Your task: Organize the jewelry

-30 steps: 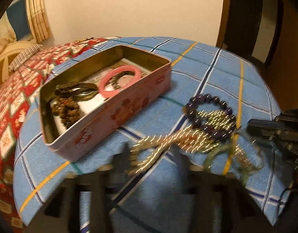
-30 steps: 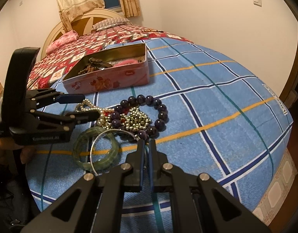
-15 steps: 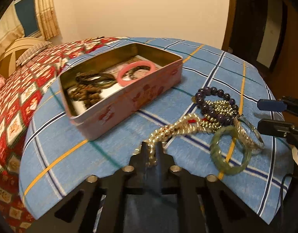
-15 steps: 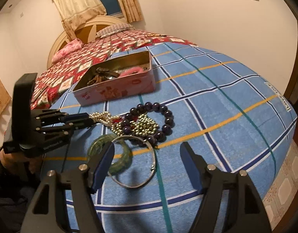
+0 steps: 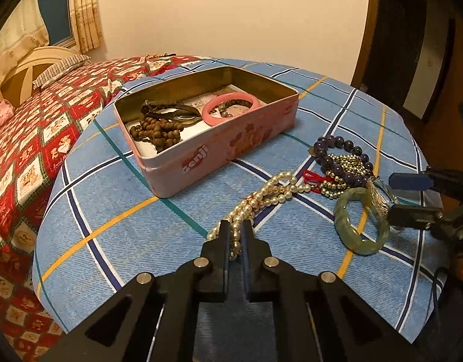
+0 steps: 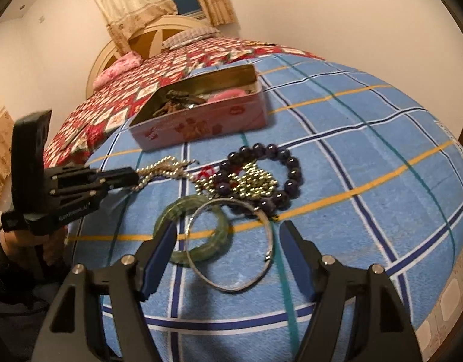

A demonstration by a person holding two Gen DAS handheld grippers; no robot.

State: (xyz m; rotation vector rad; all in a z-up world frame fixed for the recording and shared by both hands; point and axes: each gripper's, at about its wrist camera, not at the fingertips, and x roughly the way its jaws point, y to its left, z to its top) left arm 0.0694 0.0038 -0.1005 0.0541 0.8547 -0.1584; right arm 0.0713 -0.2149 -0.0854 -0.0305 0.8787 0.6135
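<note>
Left gripper point(image 5: 235, 235) clenched on near end of pearls point(image 5: 263, 199), pinched at the strand's tail, probably so the rest trails free for a lift toward tin point(image 5: 219, 163). Pearls: cream, glossy, several strands bunched, running from the pinch up-right across cloth point(image 5: 116, 199) to meet the pile; far end touching red thread point(image 5: 311, 176) and gold beads point(image 5: 349, 163); tangled or only overlapping, cannot tell. Risk, as a guess: pull drags the pile along. Right gripper point(image 6: 228, 250) released, jaws wide, nothing pressed; straddling silver bangle point(image 6: 231, 241) and edge of green bangle point(image 6: 198, 229), likely lined up for next grab, or to hold the pile down. Silver bangle: thin wire hoop, open gap at one side, lying flat, overlapping green bangle. Green bangle: thick, mottled jade-like, flat on cloth. Purple beads point(image 6: 288, 175): large dark round, ring around gold beads, just beyond bangles. Tin: pink, lid off, open top, well beyond the pile on the same cloth; already holding pink bangle point(image 5: 231, 110), brown beads point(image 5: 157, 129), dark bangle-like piece point(image 5: 171, 110). Roughly half sorted, by judgement: three or so pieces in, five out.
</note>
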